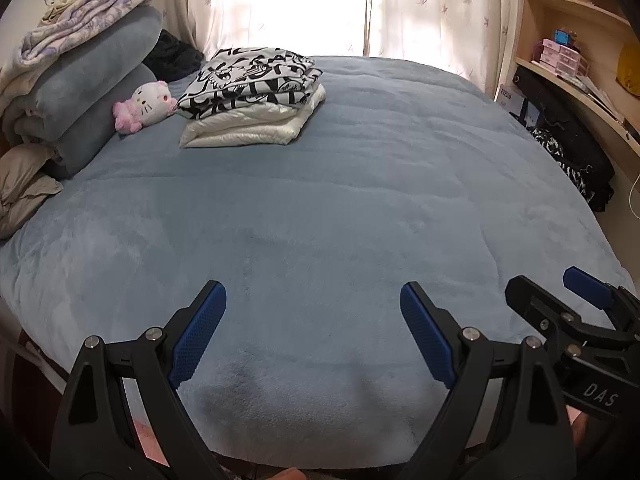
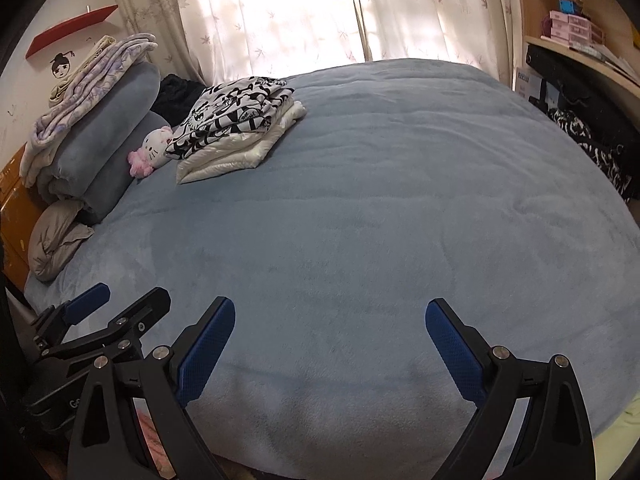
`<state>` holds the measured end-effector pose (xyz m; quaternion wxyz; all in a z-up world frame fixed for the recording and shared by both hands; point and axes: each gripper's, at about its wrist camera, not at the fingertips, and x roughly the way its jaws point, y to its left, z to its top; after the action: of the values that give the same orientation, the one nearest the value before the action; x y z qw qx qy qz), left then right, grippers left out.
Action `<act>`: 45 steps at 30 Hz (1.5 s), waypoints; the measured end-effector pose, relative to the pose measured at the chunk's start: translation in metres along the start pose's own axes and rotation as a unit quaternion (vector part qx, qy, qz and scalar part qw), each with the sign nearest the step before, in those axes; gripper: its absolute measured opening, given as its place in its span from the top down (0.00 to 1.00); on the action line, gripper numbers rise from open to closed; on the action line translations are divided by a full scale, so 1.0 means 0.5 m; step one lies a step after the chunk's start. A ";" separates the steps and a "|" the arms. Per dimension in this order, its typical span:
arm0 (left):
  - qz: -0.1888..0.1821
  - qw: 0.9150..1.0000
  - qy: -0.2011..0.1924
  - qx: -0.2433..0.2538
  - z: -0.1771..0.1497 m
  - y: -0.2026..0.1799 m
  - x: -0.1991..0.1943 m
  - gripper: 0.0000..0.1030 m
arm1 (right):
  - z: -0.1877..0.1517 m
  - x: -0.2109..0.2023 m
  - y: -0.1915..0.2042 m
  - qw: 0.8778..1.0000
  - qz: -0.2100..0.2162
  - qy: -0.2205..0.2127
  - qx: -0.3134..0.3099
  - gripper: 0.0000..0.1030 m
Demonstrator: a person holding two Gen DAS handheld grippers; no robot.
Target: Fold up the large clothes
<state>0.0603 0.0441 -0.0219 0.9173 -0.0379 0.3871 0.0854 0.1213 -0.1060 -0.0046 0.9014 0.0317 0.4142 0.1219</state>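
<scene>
A folded black-and-white printed garment (image 1: 256, 76) lies on top of a folded white padded garment (image 1: 248, 126) at the far left of the blue bed (image 1: 320, 220). The stack also shows in the right wrist view (image 2: 236, 114). My left gripper (image 1: 312, 304) is open and empty, over the bed's near edge. My right gripper (image 2: 330, 320) is open and empty beside it, also over the near edge. Each gripper shows in the other's view: the right gripper (image 1: 560, 292) and the left gripper (image 2: 124, 300). A black-and-white cloth (image 1: 568, 164) hangs off the bed's right side.
Rolled blue blankets (image 1: 88, 92) with a floral blanket on top sit at the left, beside a Hello Kitty plush (image 1: 146, 104) and a beige pillow (image 1: 20, 188). A wooden shelf unit (image 1: 580, 60) stands at the right. Curtains (image 1: 320, 4) hang behind the bed.
</scene>
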 end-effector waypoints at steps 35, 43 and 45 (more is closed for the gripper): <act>-0.010 1.000 0.002 -0.014 -0.001 0.003 -0.021 0.15 | -0.003 0.001 -0.037 1.000 0.001 -0.015 -0.021 0.05; -0.009 1.000 0.001 -0.014 -0.001 0.004 -0.022 0.15 | -0.007 0.001 -0.039 1.000 0.001 -0.015 -0.021 0.05; -0.008 1.000 -0.001 -0.015 -0.005 0.001 -0.025 0.15 | -0.007 0.001 -0.038 1.000 0.001 -0.016 -0.021 0.05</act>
<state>0.0500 0.0428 -0.0147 0.9175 -0.0543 0.3850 0.0838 0.1226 -0.1247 -0.0103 0.9082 0.0153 0.3974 0.1306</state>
